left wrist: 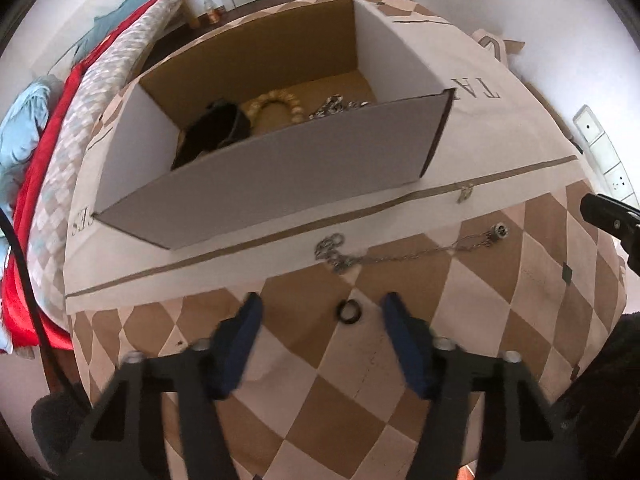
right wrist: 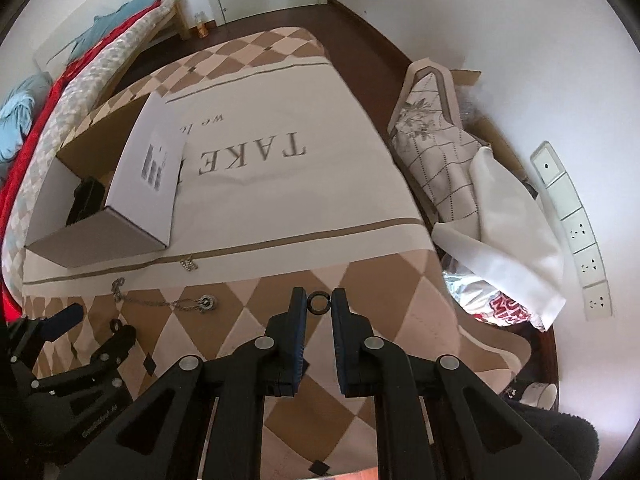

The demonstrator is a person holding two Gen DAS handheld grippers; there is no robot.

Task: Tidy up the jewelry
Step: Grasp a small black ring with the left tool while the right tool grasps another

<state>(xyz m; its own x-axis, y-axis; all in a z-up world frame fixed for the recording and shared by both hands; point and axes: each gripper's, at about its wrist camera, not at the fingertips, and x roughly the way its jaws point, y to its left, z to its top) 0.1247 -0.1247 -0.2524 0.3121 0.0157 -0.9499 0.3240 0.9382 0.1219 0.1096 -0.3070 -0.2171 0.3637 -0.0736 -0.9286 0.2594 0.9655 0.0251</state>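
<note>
Right gripper nearly closed, pinching dark ring between tips, hole facing camera. Left gripper wide open, empty, second ring on tablecloth just ahead between tips. Chain necklace beyond. Open cardboard box farther, ahead-left of right gripper; left gripper nearer.

Tan-and-cream diamond-checked cloth — black ring, white box

Home bedroom; bedding piled; wall sockets; wood floor.
</note>
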